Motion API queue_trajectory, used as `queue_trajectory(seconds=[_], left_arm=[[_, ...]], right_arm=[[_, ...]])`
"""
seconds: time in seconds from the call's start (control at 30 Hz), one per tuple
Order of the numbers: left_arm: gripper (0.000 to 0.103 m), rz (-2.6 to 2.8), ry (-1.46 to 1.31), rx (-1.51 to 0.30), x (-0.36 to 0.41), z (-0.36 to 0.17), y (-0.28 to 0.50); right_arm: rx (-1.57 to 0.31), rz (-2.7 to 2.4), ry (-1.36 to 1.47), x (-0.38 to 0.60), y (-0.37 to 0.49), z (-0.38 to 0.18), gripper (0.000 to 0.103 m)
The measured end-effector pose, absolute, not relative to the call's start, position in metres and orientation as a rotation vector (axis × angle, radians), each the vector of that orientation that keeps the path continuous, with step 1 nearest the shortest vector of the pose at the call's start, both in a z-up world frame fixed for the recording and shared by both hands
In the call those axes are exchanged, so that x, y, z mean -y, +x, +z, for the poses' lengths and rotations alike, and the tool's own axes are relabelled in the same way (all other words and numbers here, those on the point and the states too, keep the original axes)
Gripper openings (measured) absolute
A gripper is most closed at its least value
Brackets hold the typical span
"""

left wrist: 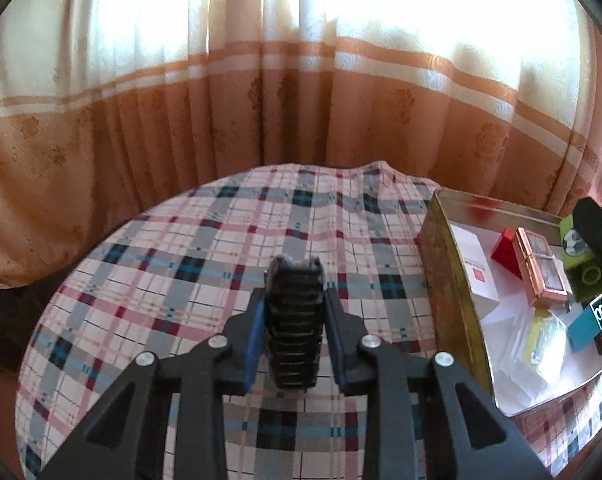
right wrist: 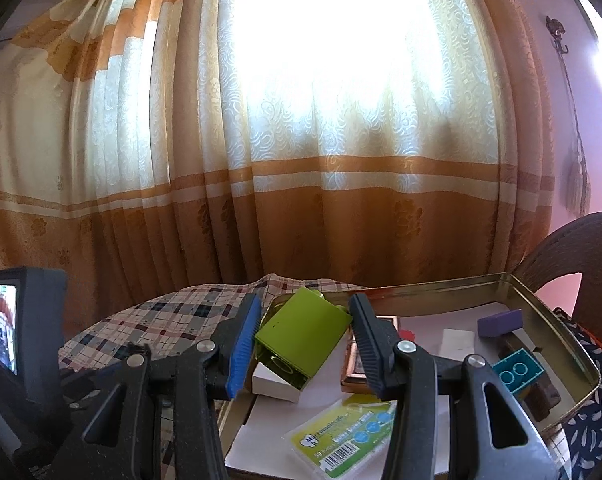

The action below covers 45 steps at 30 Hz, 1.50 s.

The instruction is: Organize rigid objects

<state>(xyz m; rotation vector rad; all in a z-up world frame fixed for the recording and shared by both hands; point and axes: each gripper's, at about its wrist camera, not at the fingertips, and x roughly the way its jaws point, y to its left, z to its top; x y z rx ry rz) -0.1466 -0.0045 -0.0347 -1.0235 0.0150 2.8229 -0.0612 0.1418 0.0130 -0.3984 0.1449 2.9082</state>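
A black ribbed block (left wrist: pixel 295 320) sits between the blue pads of my left gripper (left wrist: pixel 295 294), which is shut on it just above the plaid tablecloth (left wrist: pixel 181 280). To its right stands an open gold tin (left wrist: pixel 445 280). My right gripper (right wrist: pixel 305 300) is shut on a lime-green block (right wrist: pixel 301 336), held tilted over the tin's near left corner. In the left wrist view that green block (left wrist: pixel 577 248) shows a ball sticker at the tin's far right. The black block's underside is hidden.
Inside the tin (right wrist: pixel 561 328) lie a white box (left wrist: pixel 477 268), a red box (left wrist: pixel 505 254), a copper-framed case (left wrist: pixel 541 268), a teal block (right wrist: pixel 519 370), a purple block (right wrist: pixel 499 322) and a plastic packet (right wrist: pixel 345 436). Curtains hang behind the table. A chair back (right wrist: pixel 573 248) rises at right.
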Motion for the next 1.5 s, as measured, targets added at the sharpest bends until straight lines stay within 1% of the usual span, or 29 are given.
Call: queue_trajectory(seconds=[0.7, 1.5], left_arm=[[0.027, 2.860, -0.936, -0.021, -0.008, -0.029, -0.111], [0.027, 2.848, -0.870, -0.053, -0.034, -0.020, -0.084]], right_arm=[[-0.085, 2.879, -0.349, -0.152, -0.026, 0.023, 0.049], [-0.141, 2.822, -0.358, -0.183, 0.002, 0.016, 0.049]])
